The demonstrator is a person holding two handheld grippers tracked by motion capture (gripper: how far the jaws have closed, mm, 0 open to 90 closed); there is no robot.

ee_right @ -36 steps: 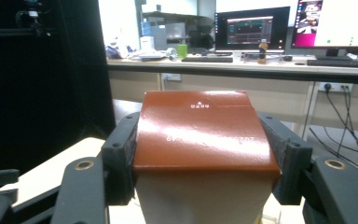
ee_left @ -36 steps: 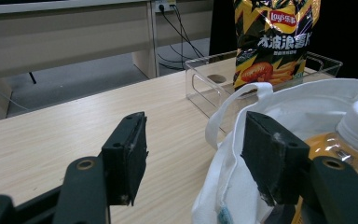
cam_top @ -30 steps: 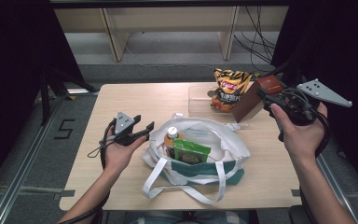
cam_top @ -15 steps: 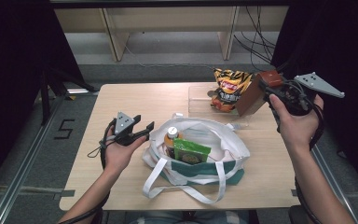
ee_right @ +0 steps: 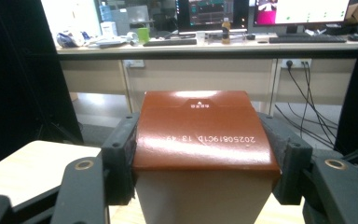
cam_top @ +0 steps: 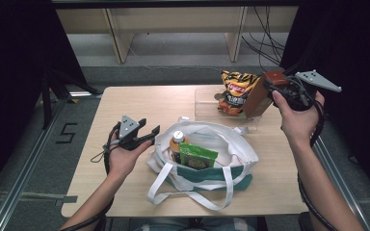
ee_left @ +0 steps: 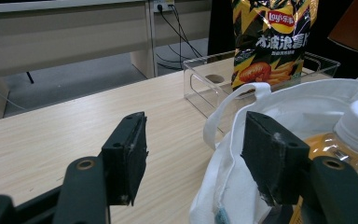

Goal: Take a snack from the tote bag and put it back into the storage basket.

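a lab room with dark curtains at the sides

a light wooden table (cam_top: pixel 125 103) stands on grey floor (cam_top: pixel 24 144); a desk with monitors (ee_right: pixel 228 11) lines the back.

Each hand carries a black two-jaw gripper: the left gripper (cam_top: pixel 150 132) and the right gripper (cam_top: pixel 266 83). Each body is topped by a grey three-cornered plate with small dark holes. Forearms are bare, with no sleeves in view. A black cable trails from each gripper (looped at the left wrist). Jaws are flat black blocks with scuffed rubber-like pads (ee_left: pixel 131 156), fixed to black links by brass-coloured rivets.
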